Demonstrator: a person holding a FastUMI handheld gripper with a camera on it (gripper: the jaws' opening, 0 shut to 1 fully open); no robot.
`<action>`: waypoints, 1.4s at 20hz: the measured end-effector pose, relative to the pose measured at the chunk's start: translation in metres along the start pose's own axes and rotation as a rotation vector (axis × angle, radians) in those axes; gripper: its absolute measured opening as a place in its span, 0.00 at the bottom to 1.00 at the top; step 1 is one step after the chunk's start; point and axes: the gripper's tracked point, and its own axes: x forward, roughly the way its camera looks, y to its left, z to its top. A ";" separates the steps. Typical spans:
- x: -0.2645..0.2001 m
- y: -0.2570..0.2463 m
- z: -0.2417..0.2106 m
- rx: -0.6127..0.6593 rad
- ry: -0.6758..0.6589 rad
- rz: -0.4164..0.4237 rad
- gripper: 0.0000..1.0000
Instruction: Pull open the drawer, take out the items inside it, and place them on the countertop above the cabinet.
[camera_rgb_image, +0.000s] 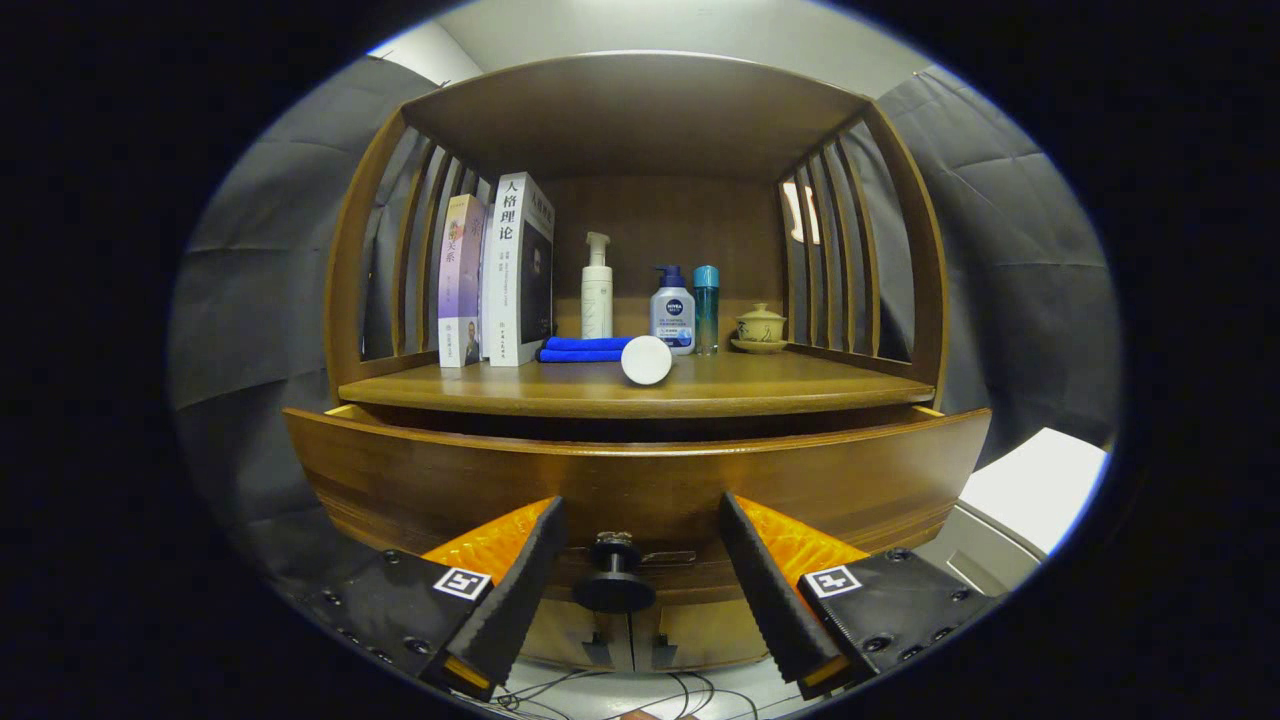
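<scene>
Your tongs (635, 590) are spread apart, one finger each side of the dark round drawer knob (614, 585), neither finger touching it. The knob sits between them on the drawer (400, 470) front, and the drawer is pulled partly out, a dark gap showing under the worktop (800, 385) edge. You can't see what's inside the drawer from here.

Left to right on the worktop: two upright books (497, 275) far left against the slatted side. Next, a folded blue cloth (585, 349) lying flat. Behind it a tall white pump bottle (597, 287). A white round container (646, 360) lies on its side just right of the cloth, touching or nearly touching it, near the worktop's front edge. Behind that a squat pump bottle with a blue top (673, 310), and just beside it a slim teal bottle (706, 308). Far right, a small lidded cup on a saucer (760, 328) near the right slats.

Below your fingers, the cabinet doors (630, 635) show under the drawer. To the right of the cabinet, a white box-like surface (1035, 485).
</scene>
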 end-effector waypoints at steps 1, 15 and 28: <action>0.003 0.000 0.000 0.001 0.001 -0.001 0.98; 0.054 0.007 0.005 -0.004 0.031 0.002 0.98; -0.042 0.024 0.065 0.011 -0.046 0.048 0.98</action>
